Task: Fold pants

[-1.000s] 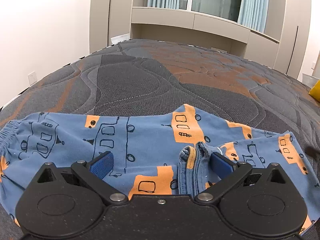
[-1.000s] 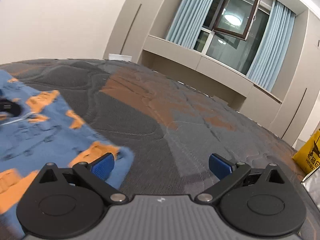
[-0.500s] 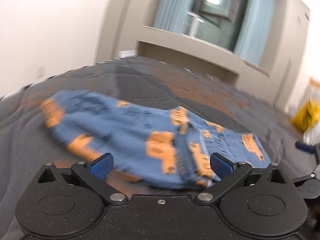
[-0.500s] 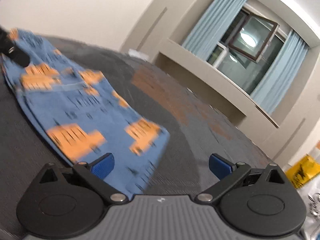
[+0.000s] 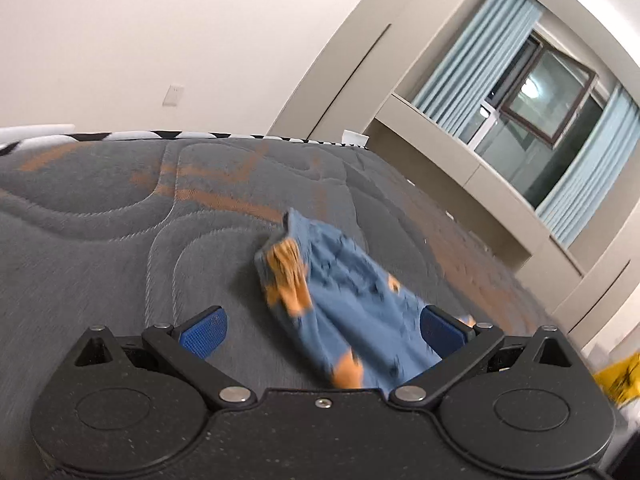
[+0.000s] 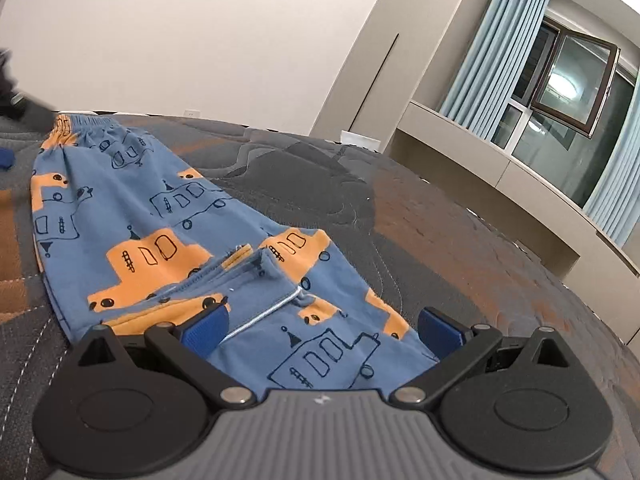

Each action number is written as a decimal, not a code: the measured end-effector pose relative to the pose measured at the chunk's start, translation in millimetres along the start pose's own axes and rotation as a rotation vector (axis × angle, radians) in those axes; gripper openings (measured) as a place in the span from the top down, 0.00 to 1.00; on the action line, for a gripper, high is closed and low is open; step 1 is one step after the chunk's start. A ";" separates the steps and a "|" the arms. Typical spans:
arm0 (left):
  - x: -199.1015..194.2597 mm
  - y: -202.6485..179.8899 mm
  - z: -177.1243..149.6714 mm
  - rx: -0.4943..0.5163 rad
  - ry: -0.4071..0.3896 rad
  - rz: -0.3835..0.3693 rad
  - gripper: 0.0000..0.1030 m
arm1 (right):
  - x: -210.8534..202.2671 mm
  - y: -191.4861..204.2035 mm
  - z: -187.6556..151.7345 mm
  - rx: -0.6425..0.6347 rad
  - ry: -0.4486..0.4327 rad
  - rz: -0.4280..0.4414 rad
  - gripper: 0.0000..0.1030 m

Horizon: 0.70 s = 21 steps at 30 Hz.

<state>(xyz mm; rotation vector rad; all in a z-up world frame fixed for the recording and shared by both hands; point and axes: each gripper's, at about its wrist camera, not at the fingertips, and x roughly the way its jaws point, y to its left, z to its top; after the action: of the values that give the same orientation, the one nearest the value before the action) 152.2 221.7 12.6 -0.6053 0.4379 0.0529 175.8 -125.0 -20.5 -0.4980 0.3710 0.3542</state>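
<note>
Blue pants with orange car prints [image 6: 168,240] lie folded lengthwise on the grey quilted bed [image 6: 460,248], waistband at the far left, leg cuffs near my right gripper. My right gripper [image 6: 322,330] is open and empty, low over the cuff end. In the left wrist view the pants [image 5: 344,300] look blurred and narrow, seen from the waistband end. My left gripper [image 5: 322,328] is open and empty, its right pad beside the fabric.
The bed [image 5: 120,220] stretches left and far. A window ledge and blue curtains [image 6: 504,52] stand behind it. A yellow bag [image 5: 620,376] shows at the right edge. Part of the other gripper [image 6: 6,158] shows at far left.
Both grippers have swung round, left to the waistband end and right to the cuff end. The pants lie in the same place. Both stay open.
</note>
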 end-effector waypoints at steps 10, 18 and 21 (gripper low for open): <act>34.9 3.7 8.2 0.003 -0.014 -0.010 0.01 | -9.2 8.4 -7.0 -0.029 -0.044 -0.052 0.00; 32.9 2.4 2.7 0.016 -0.011 -0.001 0.01 | -10.7 7.8 -8.3 -0.025 -0.052 -0.051 0.00; 33.6 1.6 2.3 0.020 -0.009 0.002 0.01 | -11.1 8.2 -8.9 -0.029 -0.054 -0.054 0.00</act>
<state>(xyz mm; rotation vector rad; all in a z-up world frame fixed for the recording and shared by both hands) 183.3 221.6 -0.5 -0.5848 0.4298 0.0526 160.4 -125.5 -26.3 -0.5245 0.3000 0.3209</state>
